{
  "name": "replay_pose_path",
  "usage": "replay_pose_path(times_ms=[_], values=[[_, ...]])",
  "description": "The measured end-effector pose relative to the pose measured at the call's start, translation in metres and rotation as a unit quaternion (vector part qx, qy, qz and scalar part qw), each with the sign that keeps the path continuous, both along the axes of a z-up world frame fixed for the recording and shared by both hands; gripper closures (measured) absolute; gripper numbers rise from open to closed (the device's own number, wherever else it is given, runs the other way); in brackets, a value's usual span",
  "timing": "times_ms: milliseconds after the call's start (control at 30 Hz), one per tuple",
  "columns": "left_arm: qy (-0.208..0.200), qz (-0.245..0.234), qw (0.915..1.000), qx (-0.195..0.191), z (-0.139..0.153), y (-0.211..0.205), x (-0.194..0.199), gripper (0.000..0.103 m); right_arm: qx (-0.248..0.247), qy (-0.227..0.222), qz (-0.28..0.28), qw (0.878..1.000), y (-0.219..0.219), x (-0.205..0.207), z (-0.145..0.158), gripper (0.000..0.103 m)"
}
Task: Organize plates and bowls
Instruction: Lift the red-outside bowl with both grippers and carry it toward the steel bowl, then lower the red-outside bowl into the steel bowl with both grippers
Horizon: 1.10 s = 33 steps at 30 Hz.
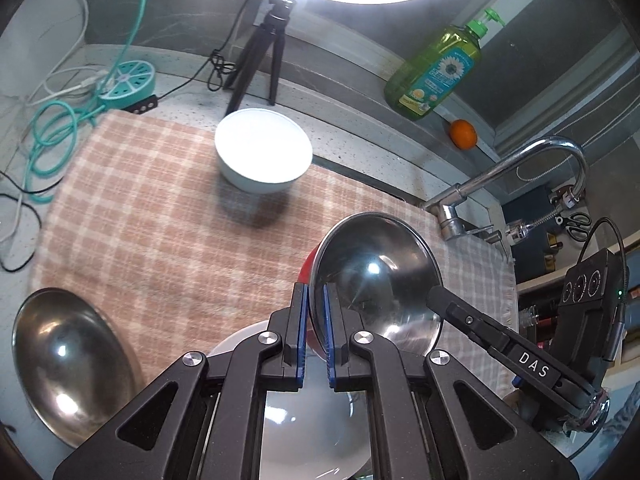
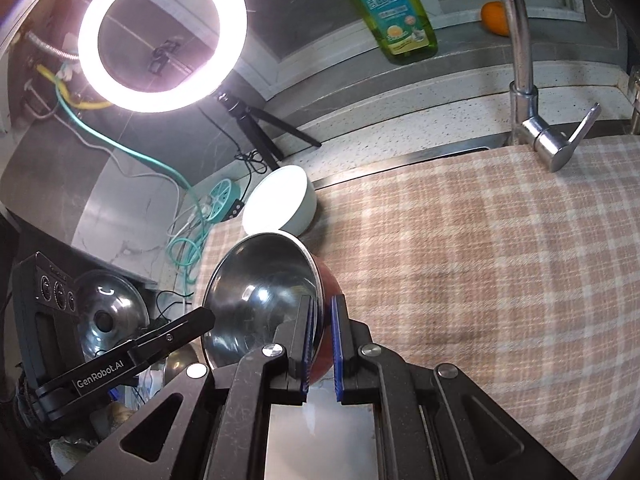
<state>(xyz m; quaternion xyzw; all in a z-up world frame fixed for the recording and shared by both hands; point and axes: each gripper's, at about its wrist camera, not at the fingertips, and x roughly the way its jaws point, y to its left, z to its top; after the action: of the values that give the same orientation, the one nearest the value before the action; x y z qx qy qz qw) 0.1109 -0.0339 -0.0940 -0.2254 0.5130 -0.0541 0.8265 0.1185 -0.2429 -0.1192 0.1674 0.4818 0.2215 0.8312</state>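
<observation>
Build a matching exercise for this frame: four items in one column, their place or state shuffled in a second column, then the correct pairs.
Items
1. red-sided steel bowl
2. plain white bowl
3. green dish soap bottle
4. all-steel bowl

Places or states
A. standing on the ledge beside an orange fruit
B. lying off the cloth's near left corner
C. tilted, its rim pinched by the left tool and the right tool
D. upright at the far edge of the pink checked cloth

Pairs: 1-C, 2-D, 3-A, 4-B

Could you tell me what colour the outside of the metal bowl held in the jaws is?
Red outside on the metal bowl, clearest in the right wrist view.
</observation>
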Motion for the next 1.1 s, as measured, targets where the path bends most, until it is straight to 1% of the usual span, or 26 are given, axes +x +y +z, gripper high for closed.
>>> replay_pose_path(times_ms=[500,833,1100], values=[[-0.01,0.052,0.9986,-0.003,0.008,0.063,-0.051,0.097,-0.001,-0.009,0.053,0.999,0.069,-0.029,0.006,0.095],[-0.012,0.098,0.9952,0.001,0.008,0.104,-0.086,0.097,-0.006,-0.007,0.1,0.995,0.121,-0.046,0.003,0.095],[-0.01,0.129,0.9915,-0.001,0.005,0.126,-0.109,0.097,-0.01,-0.006,0.13,0.991,0.151,-0.056,0.0,0.095]])
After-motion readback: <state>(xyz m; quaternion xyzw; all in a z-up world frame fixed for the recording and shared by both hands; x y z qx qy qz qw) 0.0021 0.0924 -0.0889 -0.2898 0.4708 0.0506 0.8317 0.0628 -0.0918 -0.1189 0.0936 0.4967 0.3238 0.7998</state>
